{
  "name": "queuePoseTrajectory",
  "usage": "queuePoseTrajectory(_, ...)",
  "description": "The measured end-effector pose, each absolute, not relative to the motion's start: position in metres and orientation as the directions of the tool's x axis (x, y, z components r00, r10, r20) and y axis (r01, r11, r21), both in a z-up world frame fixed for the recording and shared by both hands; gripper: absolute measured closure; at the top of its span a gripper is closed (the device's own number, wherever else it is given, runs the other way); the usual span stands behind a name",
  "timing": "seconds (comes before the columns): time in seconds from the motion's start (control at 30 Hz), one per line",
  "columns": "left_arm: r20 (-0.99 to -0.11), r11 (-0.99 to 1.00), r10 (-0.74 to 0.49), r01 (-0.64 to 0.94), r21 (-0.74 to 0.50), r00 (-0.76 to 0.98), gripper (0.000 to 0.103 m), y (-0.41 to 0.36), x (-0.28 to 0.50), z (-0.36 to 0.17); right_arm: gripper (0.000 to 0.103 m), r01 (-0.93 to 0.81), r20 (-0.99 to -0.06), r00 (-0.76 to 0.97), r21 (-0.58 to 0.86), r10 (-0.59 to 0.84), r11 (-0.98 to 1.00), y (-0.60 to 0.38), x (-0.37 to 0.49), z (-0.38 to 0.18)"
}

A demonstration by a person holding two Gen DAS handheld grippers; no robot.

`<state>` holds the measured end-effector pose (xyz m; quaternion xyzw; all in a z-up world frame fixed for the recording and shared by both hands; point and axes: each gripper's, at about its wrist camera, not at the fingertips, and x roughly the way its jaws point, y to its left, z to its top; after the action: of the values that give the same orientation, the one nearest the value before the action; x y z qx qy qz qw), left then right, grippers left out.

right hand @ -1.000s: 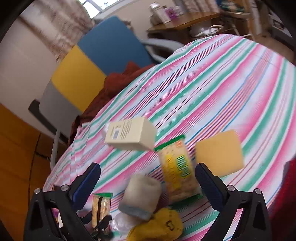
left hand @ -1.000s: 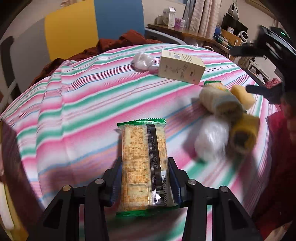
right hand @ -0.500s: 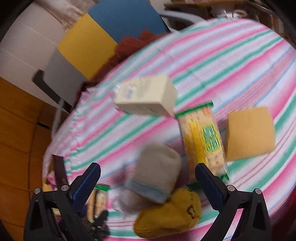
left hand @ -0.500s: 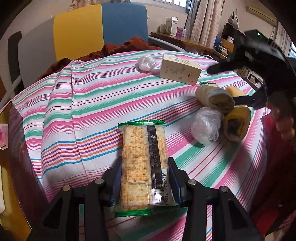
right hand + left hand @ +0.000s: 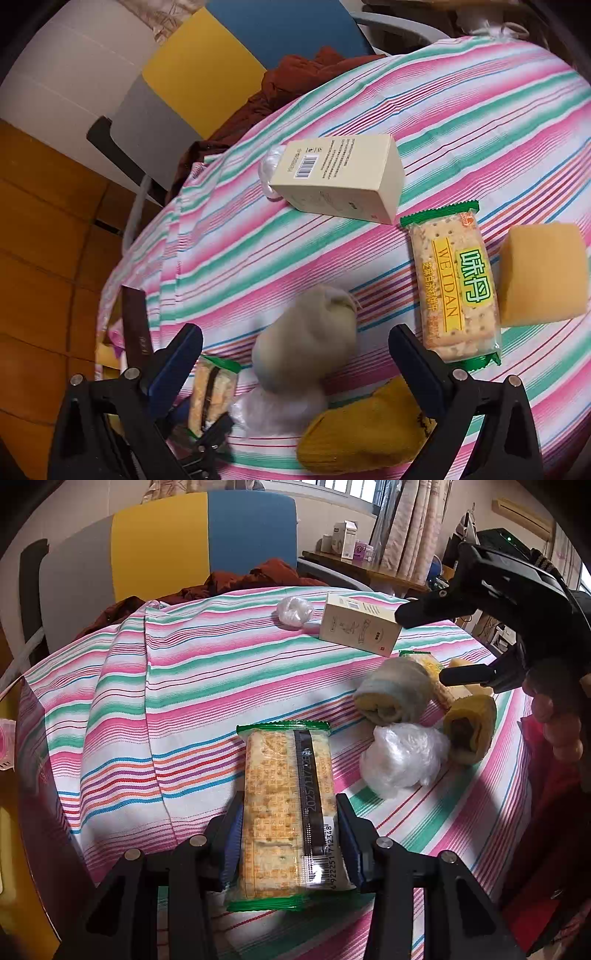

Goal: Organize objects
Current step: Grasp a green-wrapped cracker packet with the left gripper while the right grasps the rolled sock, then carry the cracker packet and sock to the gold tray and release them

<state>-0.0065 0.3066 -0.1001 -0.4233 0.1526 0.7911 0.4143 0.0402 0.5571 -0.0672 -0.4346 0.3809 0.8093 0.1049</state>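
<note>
My left gripper (image 5: 290, 840) is shut on a cracker packet (image 5: 286, 808) with a green edge, held low over the striped tablecloth (image 5: 177, 686); the packet also shows in the right wrist view (image 5: 212, 393). My right gripper (image 5: 295, 363) is open and empty, hovering above a grey rolled sock (image 5: 306, 343), a yellow rolled sock (image 5: 365, 432) and a crumpled plastic bag (image 5: 273, 406). A second cracker packet (image 5: 452, 284), a yellow sponge (image 5: 543, 275) and a cream box (image 5: 340, 177) lie beyond. The right gripper (image 5: 436, 642) shows in the left wrist view.
A second crumpled plastic bag (image 5: 293, 611) lies behind the cream box (image 5: 358, 627). A chair with a yellow and blue back (image 5: 207, 539) holds brown cloth (image 5: 240, 581) at the table's far edge. A shelf with small boxes (image 5: 343, 539) stands behind.
My right gripper has come lower and closer over the socks and stayed open. My left gripper has pulled back a little, still holding the cracker packet.
</note>
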Motion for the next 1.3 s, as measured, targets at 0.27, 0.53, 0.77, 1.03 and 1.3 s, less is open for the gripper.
queuePoseTrajectory(0.27, -0.8, -0.613, 0.526, -0.781, -0.119, -0.29, 0.058, 0.3, -0.006, -0.099, 0.001, -0.457, -0.842, -0.523, 0.408, -0.132, -0.79, 0.535, 0.024, -0.073)
queuePoseTrajectory(0.53, -0.808, -0.614, 0.513, -0.781, -0.111, -0.289, 0.058, 0.299, -0.005, -0.096, 0.005, -0.432, -0.915, -0.398, 0.245, -0.06, -0.868, 0.517, 0.013, -0.093)
queuePoseTrajectory(0.77, -0.773, -0.604, 0.553, -0.789, -0.115, -0.311, 0.058, 0.291, 0.005, -0.071, 0.034, -0.423, -0.91, -0.414, 0.176, 0.017, -0.889, 0.52, 0.017, -0.086)
queuePoseTrajectory(1.03, -0.698, -0.651, 0.588, -0.752, -0.108, -0.409, 0.058, 0.258, 0.014, -0.016, 0.034, -0.432, -0.812, -0.578, 0.222, 0.079, -0.874, 0.528, 0.033, -0.048)
queuePoseTrajectory(1.3, -0.662, -0.775, 0.535, -0.616, -0.137, -0.525, 0.058, 0.184, -0.01, 0.013, 0.034, -0.334, -0.73, -0.682, 0.254, 0.046, -0.908, 0.488, 0.032, -0.016)
